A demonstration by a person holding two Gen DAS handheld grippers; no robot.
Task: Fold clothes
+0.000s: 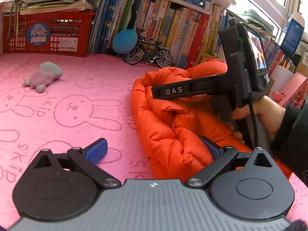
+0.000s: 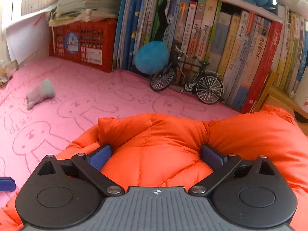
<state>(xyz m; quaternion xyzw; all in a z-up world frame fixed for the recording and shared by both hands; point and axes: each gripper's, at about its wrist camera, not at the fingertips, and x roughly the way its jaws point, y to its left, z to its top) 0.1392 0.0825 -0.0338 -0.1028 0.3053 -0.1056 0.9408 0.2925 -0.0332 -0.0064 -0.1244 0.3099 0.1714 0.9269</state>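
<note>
The orange jacket (image 2: 163,159) bulges between the right gripper (image 2: 156,155)'s wide, unclamped fingers, right of the equally wide left gripper (image 1: 154,150).

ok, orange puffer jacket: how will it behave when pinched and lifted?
The orange puffer jacket looks floppy: it lies bunched in soft folds. Probably light for its bulk, given the puffy quilting. Its sheen suggests a smooth shell that may slip.

We see a bright orange quilted jacket (image 2: 173,154) on a pink blanket (image 1: 77,96) printed with outlined rabbits (and lettering), a grey plush toy (image 1: 43,76), a red crate (image 1: 50,34), and blue-padded fingers (image 1: 96,151).
</note>
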